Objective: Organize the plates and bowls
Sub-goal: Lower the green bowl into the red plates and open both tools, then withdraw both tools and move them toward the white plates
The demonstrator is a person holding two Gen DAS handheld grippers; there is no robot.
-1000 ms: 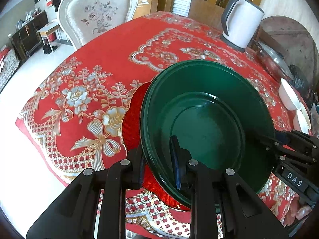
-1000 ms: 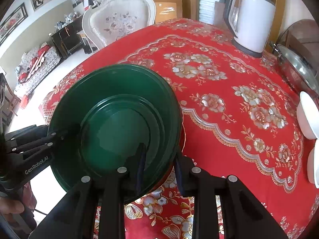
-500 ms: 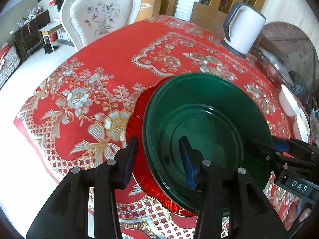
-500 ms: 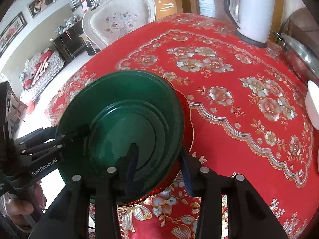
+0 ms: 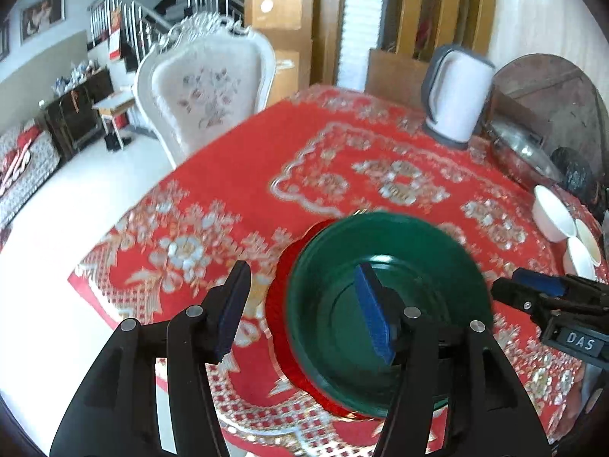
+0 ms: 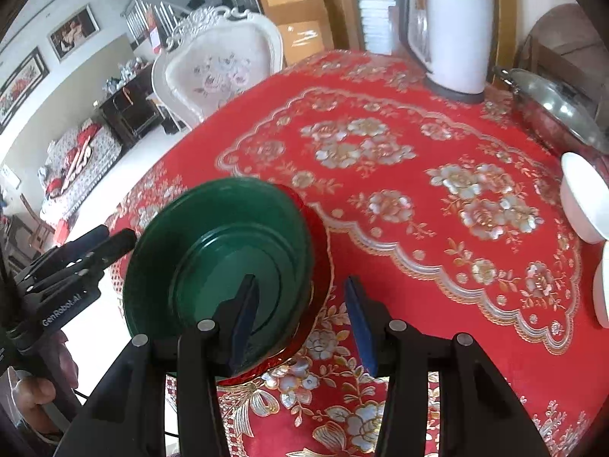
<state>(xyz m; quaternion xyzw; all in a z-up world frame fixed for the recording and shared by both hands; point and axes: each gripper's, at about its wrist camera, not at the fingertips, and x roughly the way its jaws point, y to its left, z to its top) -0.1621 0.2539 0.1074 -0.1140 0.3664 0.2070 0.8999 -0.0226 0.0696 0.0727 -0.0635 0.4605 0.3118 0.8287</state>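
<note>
A stack of dark green plates [image 5: 418,259] lies on a red plate [image 5: 278,297] near the front corner of the red flowered table. My left gripper [image 5: 302,308] hovers above the stack's left rim, its jaws opening; the rim sits under the gap and neither pad touches it. In the right wrist view my right gripper [image 6: 302,320] hangs over the right rim of the green plates [image 6: 213,228] and the red plate [image 6: 321,236], jaws also opening, pads clear of both. Each gripper shows at the edge of the other's view.
White bowls [image 6: 582,198] stand at the right edge of the table, behind them a metal pan with a lid [image 6: 559,110]. A white kettle [image 6: 449,34] is at the back. An ornate white chair [image 5: 205,91] stands beyond the far left side. The tablecloth's edge [image 5: 114,304] drops to pale floor.
Both grippers were shut on opposite rims of the green plates; their jaws have spread and let go. Both have lifted and drawn back, and the stack rests on the red plate.
</note>
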